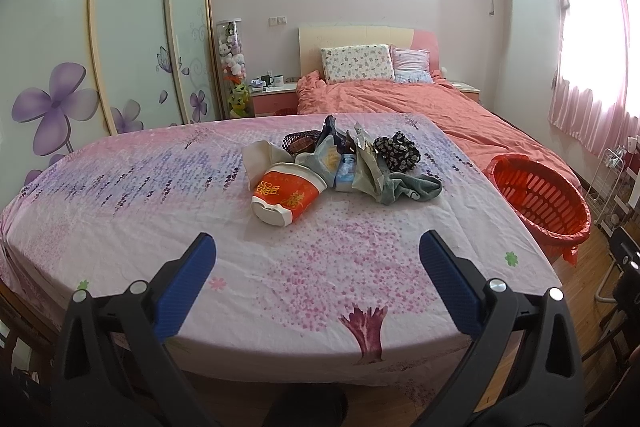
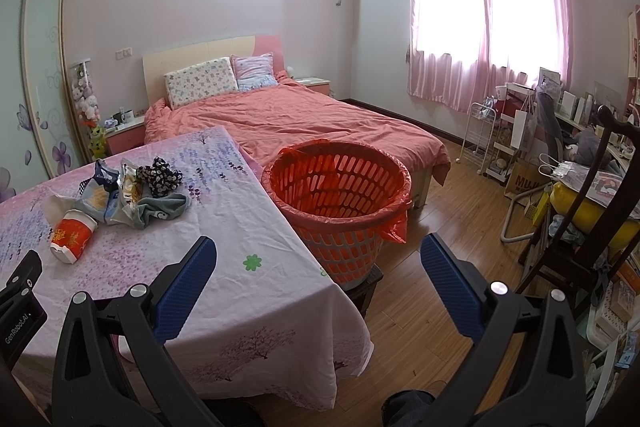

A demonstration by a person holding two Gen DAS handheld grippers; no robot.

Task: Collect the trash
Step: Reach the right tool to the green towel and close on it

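Observation:
A pile of trash and cloth lies mid-table. It holds a red and white paper cup (image 1: 285, 195) on its side, several snack wrappers (image 1: 332, 157), a grey sock (image 1: 412, 187) and a black floral cloth (image 1: 398, 151). The cup also shows in the right wrist view (image 2: 72, 235). An orange basket (image 2: 337, 205) lined with a red bag stands right of the table; it also shows in the left wrist view (image 1: 540, 203). My left gripper (image 1: 318, 263) is open and empty, short of the cup. My right gripper (image 2: 319, 267) is open and empty near the basket.
The table (image 1: 160, 227) has a pink floral cloth. A bed (image 2: 304, 123) with an orange cover lies behind it. A dark wooden chair (image 2: 592, 211) and cluttered shelves (image 2: 516, 131) stand at the right. The floor (image 2: 440, 211) is wood.

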